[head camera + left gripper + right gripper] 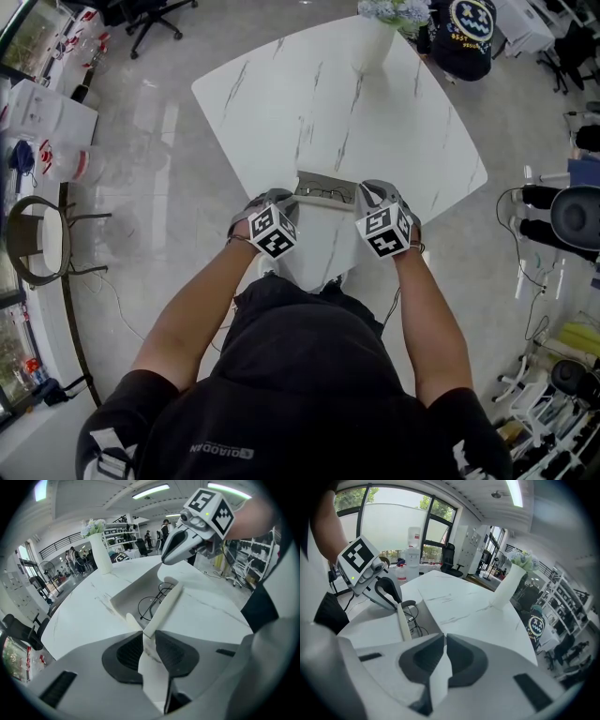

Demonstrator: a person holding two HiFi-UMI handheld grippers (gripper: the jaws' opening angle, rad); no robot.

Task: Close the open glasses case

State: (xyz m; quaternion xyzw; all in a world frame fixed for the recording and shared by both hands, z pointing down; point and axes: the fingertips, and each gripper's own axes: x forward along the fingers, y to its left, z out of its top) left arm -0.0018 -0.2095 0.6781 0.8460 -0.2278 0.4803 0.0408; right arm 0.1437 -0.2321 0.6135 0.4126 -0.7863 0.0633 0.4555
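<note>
The white glasses case (325, 187) lies open near the front edge of the white marble table (281, 94). Dark-rimmed glasses (152, 603) rest in its tray. The lid (323, 244) is raised towards me. My left gripper (272, 230) is shut on the lid's left end, and the thin white edge (164, 609) runs out from between its jaws (149, 632). My right gripper (384, 225) is shut on the lid's right end (440, 670). In the right gripper view the glasses (412, 616) and the left gripper (382, 590) show beyond the lid.
A white vase with flowers (375, 37) stands at the table's far edge, also seen as the vase (101, 550) and the vase (508, 585). A chair (42, 239) and a counter are at the left. Equipment and cables crowd the floor at the right.
</note>
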